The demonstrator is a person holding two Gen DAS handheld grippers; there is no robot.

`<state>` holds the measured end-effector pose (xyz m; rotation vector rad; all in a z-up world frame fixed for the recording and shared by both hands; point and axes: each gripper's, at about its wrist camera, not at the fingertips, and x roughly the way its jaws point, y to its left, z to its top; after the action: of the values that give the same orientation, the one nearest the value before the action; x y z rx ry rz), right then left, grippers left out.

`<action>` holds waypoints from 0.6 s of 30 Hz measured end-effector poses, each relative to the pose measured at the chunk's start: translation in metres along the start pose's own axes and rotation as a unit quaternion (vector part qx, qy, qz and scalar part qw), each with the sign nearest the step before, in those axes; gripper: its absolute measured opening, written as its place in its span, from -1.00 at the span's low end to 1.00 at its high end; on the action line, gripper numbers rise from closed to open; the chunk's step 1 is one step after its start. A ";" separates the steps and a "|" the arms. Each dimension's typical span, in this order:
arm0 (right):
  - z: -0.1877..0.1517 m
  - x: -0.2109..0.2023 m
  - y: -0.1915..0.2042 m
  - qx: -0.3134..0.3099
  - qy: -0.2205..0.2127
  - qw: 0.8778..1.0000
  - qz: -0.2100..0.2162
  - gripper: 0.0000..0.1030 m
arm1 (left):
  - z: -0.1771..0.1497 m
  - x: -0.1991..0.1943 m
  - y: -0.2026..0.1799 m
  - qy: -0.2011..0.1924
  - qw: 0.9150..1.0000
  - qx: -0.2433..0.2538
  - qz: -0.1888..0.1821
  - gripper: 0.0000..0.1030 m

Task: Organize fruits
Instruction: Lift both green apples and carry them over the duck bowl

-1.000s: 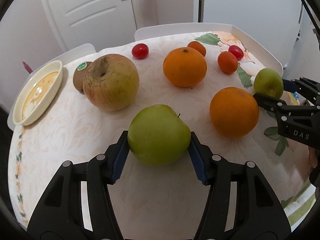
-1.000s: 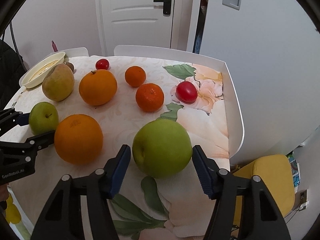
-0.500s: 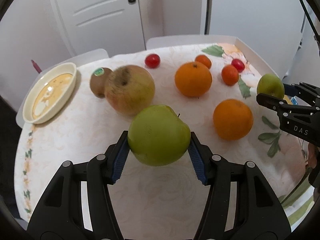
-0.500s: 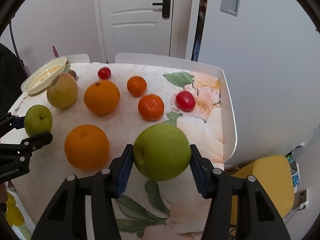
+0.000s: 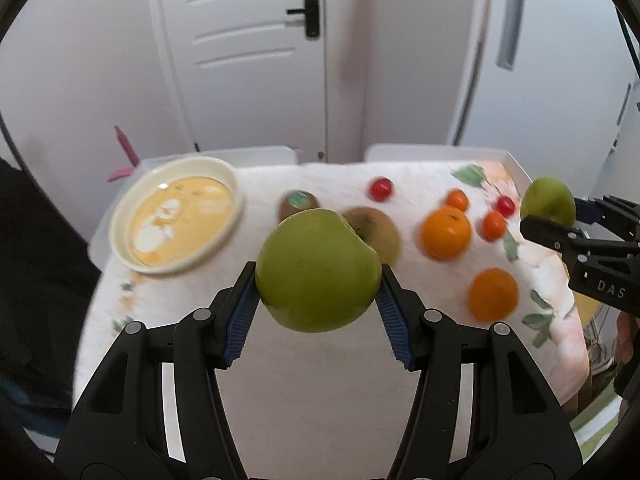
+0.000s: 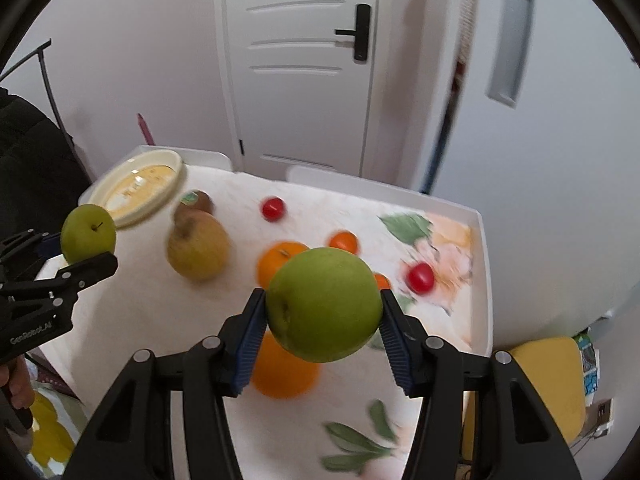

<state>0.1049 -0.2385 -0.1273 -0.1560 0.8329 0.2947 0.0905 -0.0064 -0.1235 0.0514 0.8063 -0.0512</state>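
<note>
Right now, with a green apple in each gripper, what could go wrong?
1. The left gripper pinches its round green apple only at the sides; a jolt might let it slip.
2. A dropped apple could knock the oranges rolling.
3. The right gripper carries its own apple nearby, so they could bump.

At the right edge of the left wrist view, the right gripper (image 5: 560, 216) carries the letters "DAS". At the lower left of the right wrist view, the left gripper (image 6: 76, 248) reads "GenRobot.AI".
</note>
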 end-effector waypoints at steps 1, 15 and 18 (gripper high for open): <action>0.006 0.000 0.008 -0.002 -0.001 1.000 0.004 -0.02 | 0.003 -0.001 0.009 -0.002 1.000 -0.001 0.002 0.19; 0.090 0.054 0.124 -0.001 -0.008 1.000 0.029 -0.02 | 0.052 0.038 0.151 -0.003 1.000 0.013 0.018 0.19; 0.107 0.077 0.147 0.005 -0.005 0.999 0.033 -0.02 | 0.060 0.060 0.176 0.002 1.000 0.020 0.017 0.19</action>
<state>0.1821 -0.0569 -0.1168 -0.1170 0.8300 0.3533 0.1870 0.1640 -0.1207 0.1040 0.8082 -0.0346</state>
